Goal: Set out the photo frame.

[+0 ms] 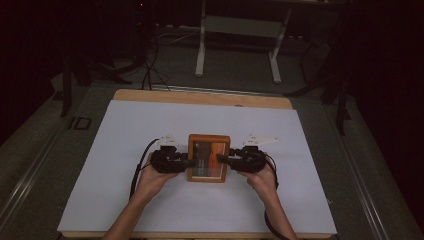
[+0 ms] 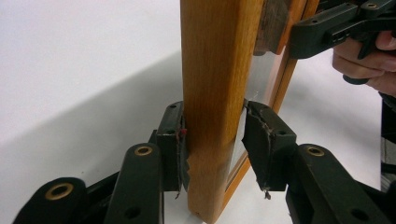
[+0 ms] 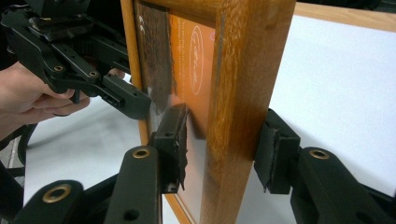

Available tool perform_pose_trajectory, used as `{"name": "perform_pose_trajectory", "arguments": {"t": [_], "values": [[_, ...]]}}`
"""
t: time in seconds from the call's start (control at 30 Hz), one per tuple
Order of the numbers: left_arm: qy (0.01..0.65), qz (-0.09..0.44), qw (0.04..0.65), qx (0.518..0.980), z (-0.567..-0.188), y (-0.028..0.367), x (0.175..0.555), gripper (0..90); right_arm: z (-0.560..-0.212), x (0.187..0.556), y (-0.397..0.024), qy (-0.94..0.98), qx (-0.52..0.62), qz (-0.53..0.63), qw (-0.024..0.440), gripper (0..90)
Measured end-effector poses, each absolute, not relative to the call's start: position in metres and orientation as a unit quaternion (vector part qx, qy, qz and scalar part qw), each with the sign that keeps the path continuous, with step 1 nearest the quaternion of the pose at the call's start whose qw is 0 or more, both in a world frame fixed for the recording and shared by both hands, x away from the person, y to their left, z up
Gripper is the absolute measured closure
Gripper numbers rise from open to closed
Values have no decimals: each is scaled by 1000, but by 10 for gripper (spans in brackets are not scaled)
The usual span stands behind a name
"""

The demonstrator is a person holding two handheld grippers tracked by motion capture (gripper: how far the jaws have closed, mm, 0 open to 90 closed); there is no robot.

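Both tools (image 1: 187, 162) (image 1: 224, 161) clamped on wooden frame (image 1: 209, 157)

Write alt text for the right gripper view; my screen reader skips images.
A wooden picture frame stands edge-on between the right tongs, one black pad on its glass front, the other at its back. Beyond, a hand holds the left tongs at the frame's far edge, above a white table.

White sheet (image 1: 125, 165) over wooden table (image 1: 200, 96) — white-legged desk frame (image 1: 237, 45) + floor cables (image 1: 150, 70) behind.
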State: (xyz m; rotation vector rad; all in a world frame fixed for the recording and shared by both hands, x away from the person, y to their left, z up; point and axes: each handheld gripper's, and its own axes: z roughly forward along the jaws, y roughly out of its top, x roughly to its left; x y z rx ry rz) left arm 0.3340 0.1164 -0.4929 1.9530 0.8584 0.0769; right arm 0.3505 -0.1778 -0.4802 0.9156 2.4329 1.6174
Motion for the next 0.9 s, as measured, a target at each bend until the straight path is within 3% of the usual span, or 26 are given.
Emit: {"name": "perform_pose_trajectory", "arguments": {"t": [0.9], "values": [[368, 34, 482, 795, -498, 114, 339, 593, -489, 358, -177, 786, 315, 530, 42, 564]]}}
